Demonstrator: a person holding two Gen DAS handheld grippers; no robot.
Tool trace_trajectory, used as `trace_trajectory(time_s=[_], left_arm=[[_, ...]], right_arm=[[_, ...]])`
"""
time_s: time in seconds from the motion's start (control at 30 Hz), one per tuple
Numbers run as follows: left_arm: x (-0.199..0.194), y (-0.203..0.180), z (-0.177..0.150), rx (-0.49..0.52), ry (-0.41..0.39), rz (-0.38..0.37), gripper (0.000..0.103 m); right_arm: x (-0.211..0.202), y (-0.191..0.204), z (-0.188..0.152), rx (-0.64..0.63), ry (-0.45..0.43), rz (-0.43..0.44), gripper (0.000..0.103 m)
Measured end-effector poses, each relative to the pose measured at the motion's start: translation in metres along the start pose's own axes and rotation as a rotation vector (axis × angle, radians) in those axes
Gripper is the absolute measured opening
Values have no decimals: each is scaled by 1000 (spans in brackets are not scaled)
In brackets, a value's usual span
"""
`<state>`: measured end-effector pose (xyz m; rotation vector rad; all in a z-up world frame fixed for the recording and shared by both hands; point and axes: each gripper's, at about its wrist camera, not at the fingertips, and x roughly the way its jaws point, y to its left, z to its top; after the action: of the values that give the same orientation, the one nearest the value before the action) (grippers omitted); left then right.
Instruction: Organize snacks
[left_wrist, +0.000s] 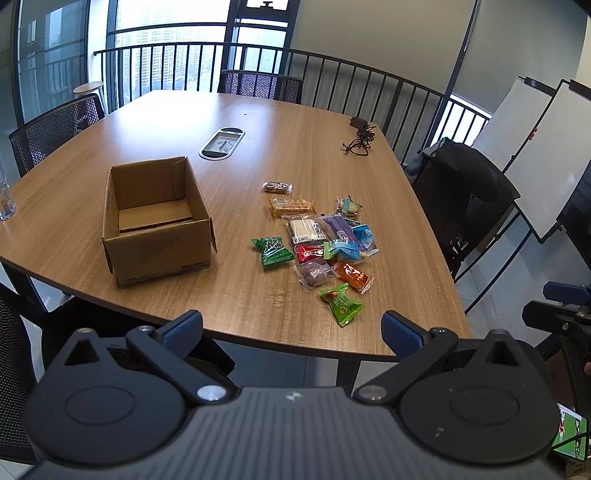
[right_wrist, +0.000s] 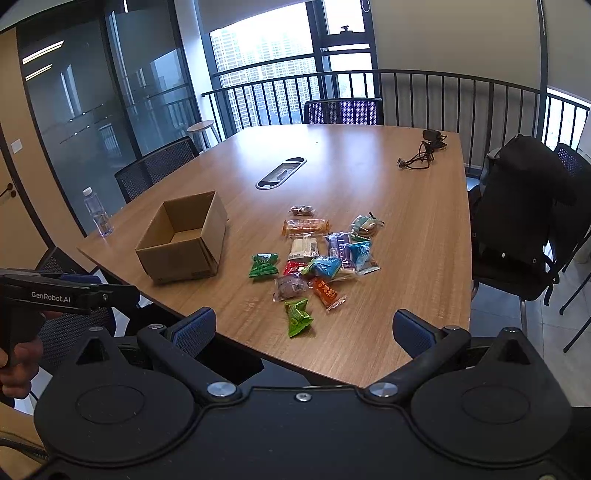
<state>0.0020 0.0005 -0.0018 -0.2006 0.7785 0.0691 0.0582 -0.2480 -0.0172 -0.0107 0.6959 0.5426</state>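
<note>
Right tool (right_wrist: 304, 328) spread, empty, off near counter (right_wrist: 369, 184) edge. Light-green packet (right_wrist: 298, 316) straight ahead, nearest that edge, long axis pointing away. Left tool (left_wrist: 291, 328) spread, farther; box (left_wrist: 155, 218) left.

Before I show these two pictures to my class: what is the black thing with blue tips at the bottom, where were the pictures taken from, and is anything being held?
No robot here: a person holds a hand-gripper in each hand, each carrying a camera looking along its fingers. One picture comes from the left gripper, the other from the right gripper. The blue tips are the finger pads. Both stand open, holding nothing. On the wooden table sit an empty cardboard box, a pile of wrapped snacks, a coiled black cable and a water bottle.
</note>
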Motion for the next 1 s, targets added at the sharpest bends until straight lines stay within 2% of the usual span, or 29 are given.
trace_trajectory(time_s=[1.0], left_arm=[[0, -1, 3, 8, -7, 0, 102]], right_arm=[[-3, -2, 1, 3, -16, 6, 103]])
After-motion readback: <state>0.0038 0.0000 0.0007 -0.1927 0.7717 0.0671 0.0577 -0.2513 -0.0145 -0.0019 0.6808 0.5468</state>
